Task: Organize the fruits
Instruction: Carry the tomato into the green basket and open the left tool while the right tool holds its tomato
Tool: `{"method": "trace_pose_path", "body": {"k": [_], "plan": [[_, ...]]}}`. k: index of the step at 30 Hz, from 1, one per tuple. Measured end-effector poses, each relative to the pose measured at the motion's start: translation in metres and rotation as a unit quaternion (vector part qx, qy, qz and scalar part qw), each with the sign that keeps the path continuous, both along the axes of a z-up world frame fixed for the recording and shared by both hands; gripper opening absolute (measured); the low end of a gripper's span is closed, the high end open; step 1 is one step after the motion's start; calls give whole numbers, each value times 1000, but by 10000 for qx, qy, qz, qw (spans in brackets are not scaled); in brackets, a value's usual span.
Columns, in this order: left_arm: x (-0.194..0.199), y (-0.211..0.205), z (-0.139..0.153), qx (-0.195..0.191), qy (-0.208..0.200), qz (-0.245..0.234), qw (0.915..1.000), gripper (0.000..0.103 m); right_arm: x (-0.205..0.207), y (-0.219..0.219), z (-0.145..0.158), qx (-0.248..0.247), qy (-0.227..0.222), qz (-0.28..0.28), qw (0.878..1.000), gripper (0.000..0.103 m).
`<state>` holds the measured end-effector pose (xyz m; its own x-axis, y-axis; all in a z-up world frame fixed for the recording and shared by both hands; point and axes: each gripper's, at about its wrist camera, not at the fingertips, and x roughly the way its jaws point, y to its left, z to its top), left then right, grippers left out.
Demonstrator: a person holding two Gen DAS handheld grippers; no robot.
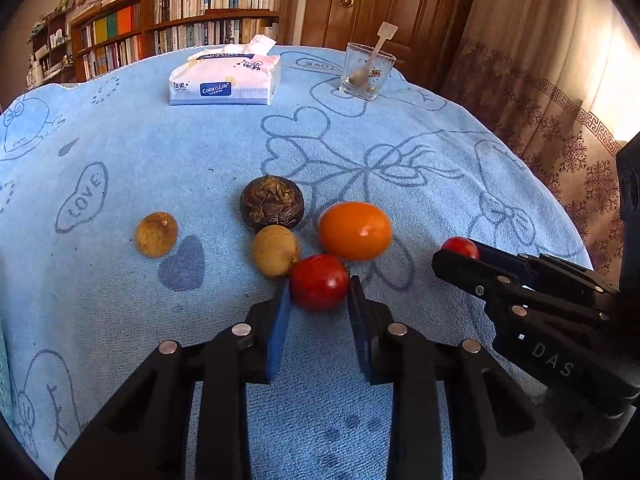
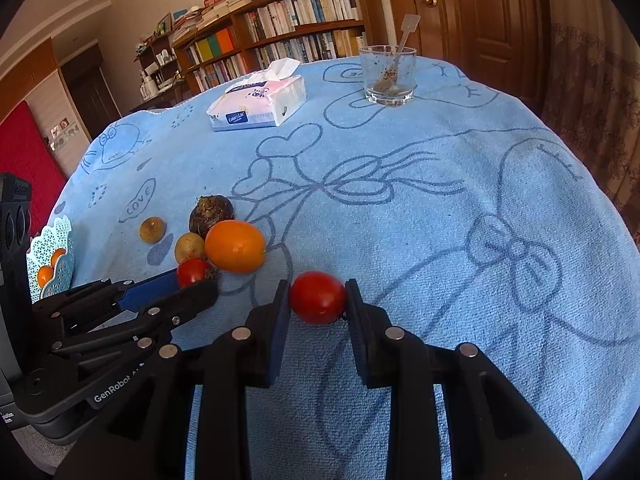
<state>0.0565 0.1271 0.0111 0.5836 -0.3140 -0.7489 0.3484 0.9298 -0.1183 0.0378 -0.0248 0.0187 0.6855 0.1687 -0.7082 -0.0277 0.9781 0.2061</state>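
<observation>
My left gripper (image 1: 320, 286) is shut on a red cherry tomato (image 1: 319, 276) resting on the blue towel, both blue pads touching its sides. Just beyond it lie a tan longan (image 1: 275, 250), an orange kumquat-like fruit (image 1: 355, 231) and a dark brown rough fruit (image 1: 272, 201); a second longan (image 1: 157, 234) sits apart to the left. My right gripper (image 2: 318, 285) is shut on another red tomato (image 2: 318, 300), to the right of the cluster. A pale blue lattice basket (image 2: 64, 236) holding orange fruits (image 2: 45, 275) stands at the far left edge.
A tissue pack (image 1: 224, 76) and a glass (image 1: 366, 74) with a plastic spoon stand at the back of the round table. The towel (image 2: 460, 208) is bare on the right side. A curtain (image 1: 560, 100), a door and bookshelves lie beyond the table edge.
</observation>
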Motion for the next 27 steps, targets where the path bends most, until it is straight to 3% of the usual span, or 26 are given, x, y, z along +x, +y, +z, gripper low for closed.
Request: {"method": "trace_pose_path", "body": {"k": [12,27], "plan": [[-16,7,11,-63,-53,60,9999,29,-4,-2,2,13,-57,0,10000,28],[-45,66,35,-61,-365,824,9959,29,-6,-1,4,-68,-130,-45,9999,28]]}}
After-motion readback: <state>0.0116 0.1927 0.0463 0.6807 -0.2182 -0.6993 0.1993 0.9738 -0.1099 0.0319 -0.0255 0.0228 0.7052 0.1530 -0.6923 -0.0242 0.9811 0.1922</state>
